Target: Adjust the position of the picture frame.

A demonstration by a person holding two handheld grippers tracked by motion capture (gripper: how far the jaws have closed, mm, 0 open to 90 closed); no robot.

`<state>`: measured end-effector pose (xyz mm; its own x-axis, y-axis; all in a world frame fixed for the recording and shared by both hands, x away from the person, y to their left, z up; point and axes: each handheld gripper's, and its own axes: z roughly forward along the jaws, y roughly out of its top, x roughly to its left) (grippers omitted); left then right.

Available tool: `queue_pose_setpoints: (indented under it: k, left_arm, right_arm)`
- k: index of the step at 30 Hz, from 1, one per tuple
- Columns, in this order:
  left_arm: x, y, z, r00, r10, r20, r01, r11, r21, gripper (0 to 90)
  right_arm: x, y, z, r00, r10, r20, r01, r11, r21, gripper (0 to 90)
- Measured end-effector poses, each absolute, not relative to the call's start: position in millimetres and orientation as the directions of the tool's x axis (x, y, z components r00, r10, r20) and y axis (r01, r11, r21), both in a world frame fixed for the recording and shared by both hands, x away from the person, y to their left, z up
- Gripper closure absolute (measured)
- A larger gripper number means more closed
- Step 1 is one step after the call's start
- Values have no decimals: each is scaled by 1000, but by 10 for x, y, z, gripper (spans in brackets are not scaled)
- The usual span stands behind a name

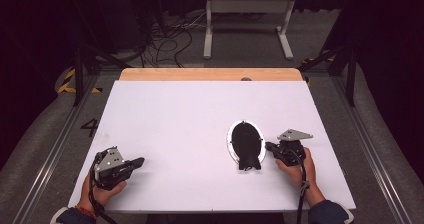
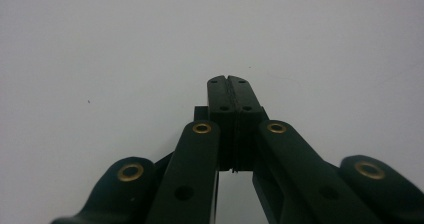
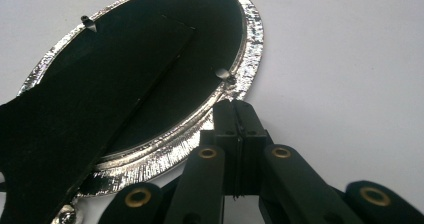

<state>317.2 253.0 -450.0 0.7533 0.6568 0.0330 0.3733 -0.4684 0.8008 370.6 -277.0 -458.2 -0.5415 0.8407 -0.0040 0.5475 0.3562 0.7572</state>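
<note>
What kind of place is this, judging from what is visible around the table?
Probably a lab or recording studio, not a home. A white table stands inside a metal frame, loose cables lie on the grey floor behind it, and hazard tape marks the floor.

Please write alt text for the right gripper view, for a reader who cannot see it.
An oval silver picture frame lies face down on a white table, its black backing and stand facing up. The right hand-held gripper, jaws shut with nothing between them, points at the frame's rim.
</note>
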Motion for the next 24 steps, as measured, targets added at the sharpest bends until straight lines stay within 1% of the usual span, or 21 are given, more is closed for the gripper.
queue_pose_setpoints:
  k: [7, 18, 24]
  left_arm:
    - [3176, 2523, -4501, 753, 658, 28, 380, -469, 797, 900]
    - [3170, 2507, -4504, 759, 650, 31, 380, -481, 790, 900]
    - [3176, 2501, -4506, 761, 648, 35, 375, -483, 791, 900]
  right_arm:
    - [3693, -2744, -4583, -529, 849, -7, 553, 351, 756, 900]
    - [3714, -2666, -4584, -548, 836, -7, 546, 364, 755, 900]
    - [3731, -2547, -4588, -572, 820, -6, 534, 379, 756, 900]
